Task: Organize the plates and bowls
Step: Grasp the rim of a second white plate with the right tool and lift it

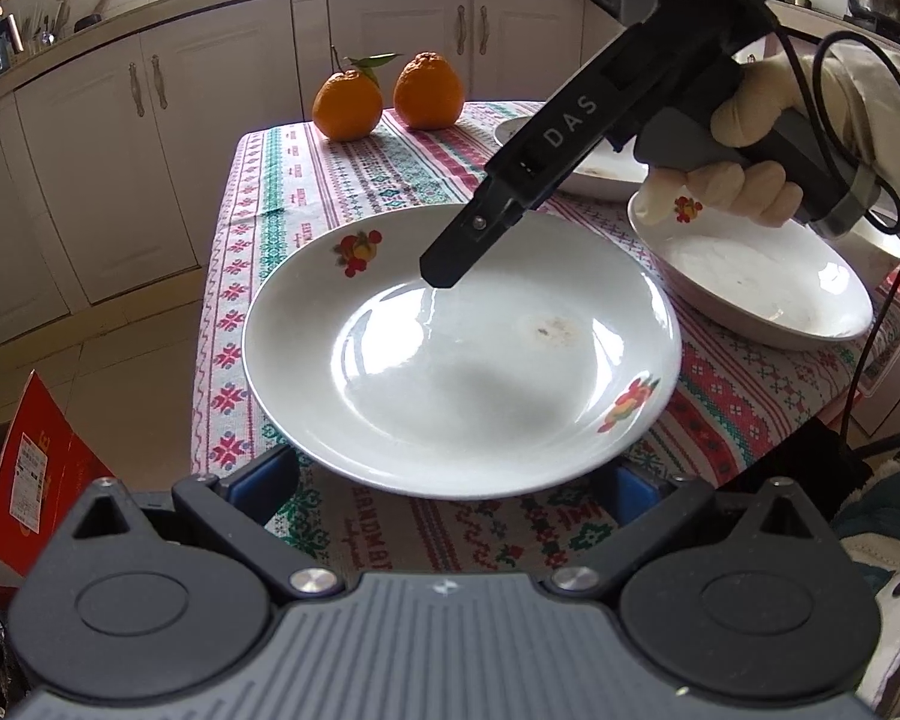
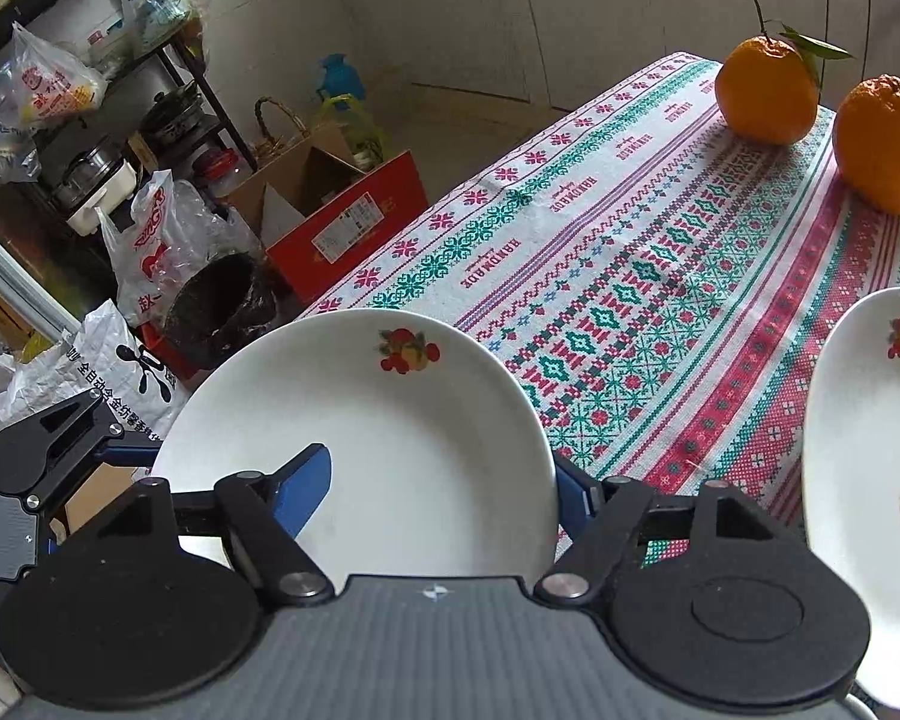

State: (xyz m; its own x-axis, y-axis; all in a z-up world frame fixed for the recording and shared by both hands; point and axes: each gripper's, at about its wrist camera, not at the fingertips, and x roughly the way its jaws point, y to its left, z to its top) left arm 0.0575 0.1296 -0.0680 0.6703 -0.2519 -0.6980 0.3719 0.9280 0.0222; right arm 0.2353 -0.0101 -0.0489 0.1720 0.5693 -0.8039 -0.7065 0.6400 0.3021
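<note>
Straddling the rim of the main plate (image 2: 390, 420), the R gripper (image 2: 441, 462) is part-open: one blue pad (image 2: 306, 480) lies over the plate's inner face, the other sits just outside the rim w/ its tip hidden, so no pinch shows. From the L wrist view its black finger comes down at a slant, tip touching the plate's inner slope on the far side; a gloved hand (image 1: 744, 180) holds the handle, cable trailing off. L gripper (image 1: 450, 480) is released, jaws spread wide, both blue tips hidden under the plate's near rim; can't tell if they touch it. Main plate is white w/ fruit decals and a small brown stain, sitting at the worktop (image 1: 342, 180) corner nearest the L gripper, one side overhanging the edge. 2nd plate (image 1: 750, 282) is just beside it under the gloved hand, 3rd plate (image 1: 600, 177) behind that. Two oranges (image 1: 390, 96) stand at the far end of the patterned cloth, well apart from the plates. Red box (image 1: 30, 468) on the floor beside the worktop.
</note>
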